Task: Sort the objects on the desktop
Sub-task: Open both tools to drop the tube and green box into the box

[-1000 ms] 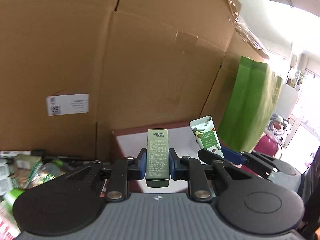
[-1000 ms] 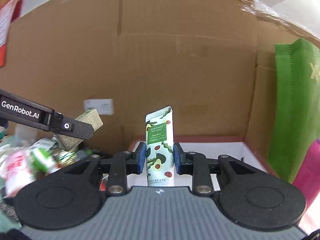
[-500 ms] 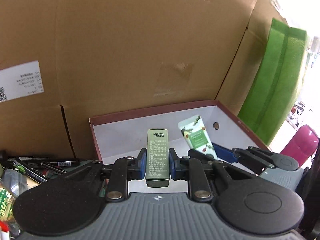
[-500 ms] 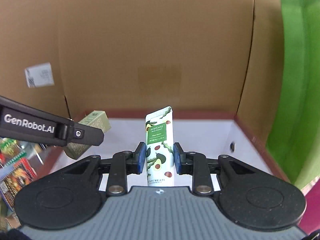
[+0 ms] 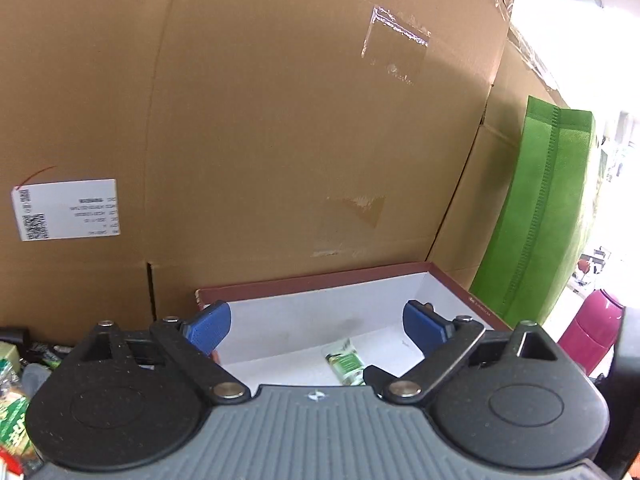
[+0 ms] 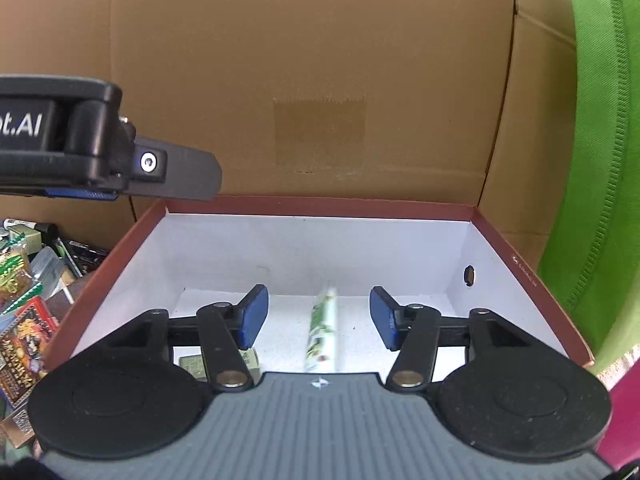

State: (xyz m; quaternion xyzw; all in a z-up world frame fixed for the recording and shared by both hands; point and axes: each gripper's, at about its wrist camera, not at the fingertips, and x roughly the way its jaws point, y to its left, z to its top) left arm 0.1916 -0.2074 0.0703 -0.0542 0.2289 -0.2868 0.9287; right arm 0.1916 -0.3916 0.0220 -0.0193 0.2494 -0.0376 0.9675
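A shoebox (image 6: 500,236) with a red-brown rim and white inside lies under both grippers. My right gripper (image 6: 319,318) hangs over it, its jaws opening. The green-and-white hand cream tube (image 6: 322,330) is blurred between the blue pads, touching neither. A small olive carton (image 6: 191,364) lies on the shoebox floor behind the right gripper's left finger. My left gripper (image 5: 318,326) is over the shoebox (image 5: 320,280), its jaws opening wide with nothing between them. The tube (image 5: 346,364) shows on the floor below. One left gripper finger (image 6: 180,176) reaches in at upper left.
Large cardboard cartons (image 5: 280,120) stand close behind the shoebox. A green fabric bag (image 6: 600,160) leans at the right beside a magenta object (image 5: 592,336). Packets, pens and snack bags (image 6: 28,304) crowd the table left of the shoebox.
Both grippers came down over the shoebox and opened. The left let go of the olive carton and the right let go of the tube, which have dropped into the shoebox.
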